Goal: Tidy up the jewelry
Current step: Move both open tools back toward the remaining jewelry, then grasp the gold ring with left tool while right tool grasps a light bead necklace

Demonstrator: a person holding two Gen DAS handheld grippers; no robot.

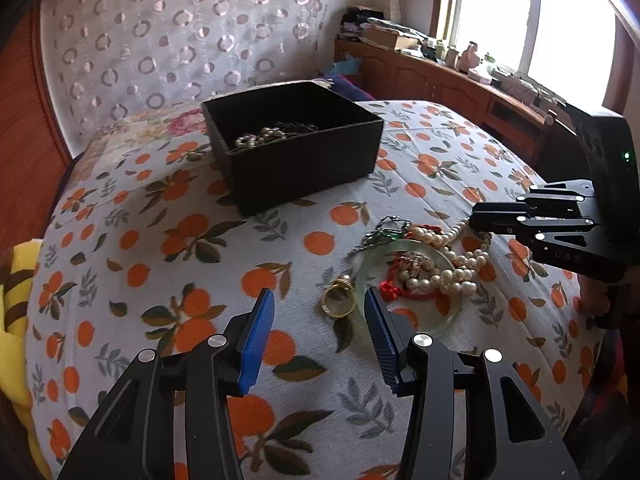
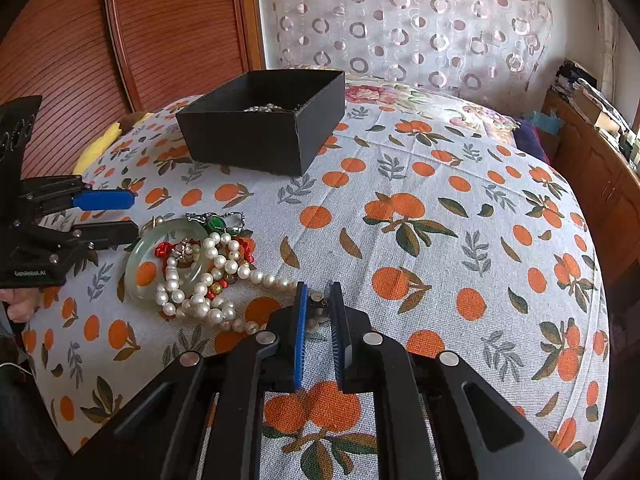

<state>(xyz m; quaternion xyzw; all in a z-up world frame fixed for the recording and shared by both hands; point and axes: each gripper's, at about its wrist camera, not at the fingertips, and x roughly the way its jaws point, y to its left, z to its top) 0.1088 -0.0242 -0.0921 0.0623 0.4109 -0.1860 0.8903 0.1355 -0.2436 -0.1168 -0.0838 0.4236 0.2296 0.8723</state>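
A heap of jewelry lies on the orange-print bedspread (image 1: pixel 168 280): a pale jade bangle (image 1: pixel 361 280) (image 2: pixel 134 260), a pearl necklace (image 1: pixel 460 276) (image 2: pixel 208 304), a red cord piece (image 1: pixel 388 290) and a green pendant (image 1: pixel 390 234) (image 2: pixel 216 223). A gold ring (image 1: pixel 339 300) sits just left of the bangle. My left gripper (image 1: pixel 318 294) (image 2: pixel 135 216) hovers open, with the ring just ahead of its tips. My right gripper (image 2: pixel 318 287) (image 1: pixel 474 219) is nearly closed on the clasp end of the pearl strand. Behind stands a black box (image 1: pixel 304 160) (image 2: pixel 248 144) holding pearls (image 1: pixel 256 138).
A yellow plush toy (image 1: pixel 16 280) (image 2: pixel 98 146) lies at the bed's left edge. A wooden cabinet (image 1: pixel 440 80) (image 2: pixel 600 168) with clutter runs under the window on the right. A hand (image 2: pixel 20 304) holds the left gripper. Patterned pillows lean against the curtain behind the box.
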